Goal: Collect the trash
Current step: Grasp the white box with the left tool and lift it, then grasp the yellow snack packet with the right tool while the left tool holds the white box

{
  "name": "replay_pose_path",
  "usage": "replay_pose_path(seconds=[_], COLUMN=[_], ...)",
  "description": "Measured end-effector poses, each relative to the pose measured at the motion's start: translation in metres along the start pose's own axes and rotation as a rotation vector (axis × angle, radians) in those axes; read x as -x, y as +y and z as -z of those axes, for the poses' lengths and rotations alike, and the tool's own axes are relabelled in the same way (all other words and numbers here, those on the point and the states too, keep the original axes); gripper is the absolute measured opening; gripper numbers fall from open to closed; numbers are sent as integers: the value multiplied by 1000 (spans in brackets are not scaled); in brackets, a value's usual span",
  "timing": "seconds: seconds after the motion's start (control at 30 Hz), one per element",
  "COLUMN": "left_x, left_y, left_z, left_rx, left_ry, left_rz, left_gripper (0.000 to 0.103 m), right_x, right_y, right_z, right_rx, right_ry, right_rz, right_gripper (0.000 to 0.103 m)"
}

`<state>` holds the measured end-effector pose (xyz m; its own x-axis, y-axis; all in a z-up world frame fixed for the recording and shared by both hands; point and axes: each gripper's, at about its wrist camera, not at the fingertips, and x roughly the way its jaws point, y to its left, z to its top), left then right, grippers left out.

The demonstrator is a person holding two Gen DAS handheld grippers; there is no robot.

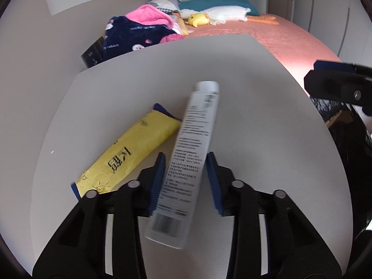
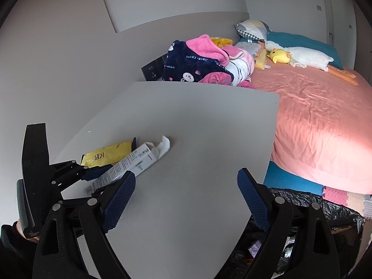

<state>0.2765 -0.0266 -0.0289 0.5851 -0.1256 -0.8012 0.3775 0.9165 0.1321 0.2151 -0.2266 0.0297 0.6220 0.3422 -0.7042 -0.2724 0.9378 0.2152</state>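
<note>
A long white carton (image 1: 186,160) printed with grey text and a barcode is being clamped between the blue pads (image 1: 158,181) of the left hand-held gripper (image 1: 186,162), roughly at mid-length, with its open flap end pointing away over the desk (image 1: 255,116). In the right wrist view the box is being shown tilted; whether its far end is touching the desk cannot be told. It is being judged as light and probably empty: thin card, stiff along its length but easily crushed across its faces, so a gentle squeeze on the two broad sides is being favoured over a hard one. The smooth printed card could be slipping if tipped steeply.

Just beside it, a flat yellow packet (image 1: 130,153) with blue ends is lying on the desk, partly under the carton's shadow. It is being read as soft, thin and crinkly, best pinched at an edge or an end seam, since a flat pouch gives little to bite on from above.

The right hand-held gripper (image 2: 186,193) is being held wide apart with nothing between its pads, hovering over the near desk corner.

Beyond that corner, below the desk edge, a bin lined with a black plastic bag (image 2: 309,204) is standing beside the bed (image 2: 313,116). Some scraps are being glimpsed inside it, but they are too dark to be named.
</note>
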Motion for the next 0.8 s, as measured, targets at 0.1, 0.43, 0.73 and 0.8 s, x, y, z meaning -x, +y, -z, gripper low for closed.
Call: replay_pose_path(seconds=[0.1,0.43,0.73,0.8], left_x=[8,51,57,57], left_y=[6,30,85,95], left_z=[3,7,28,35], left_rx=[67,184,355,395], left_ry=[-45,-195,-239,-259], left_rz=[1,-33,-104,-117], left_gripper=[27,27,27,27], right_x=[-5,-17,-43,-52], right_y=[6,23,57,65], right_z=[-2,-6,-9,-11], right_rx=[14,23,57,57], right_ry=[4,12,42,52], right_rz=[-2,-21,-28,-25], right_gripper=[89,89,89,89])
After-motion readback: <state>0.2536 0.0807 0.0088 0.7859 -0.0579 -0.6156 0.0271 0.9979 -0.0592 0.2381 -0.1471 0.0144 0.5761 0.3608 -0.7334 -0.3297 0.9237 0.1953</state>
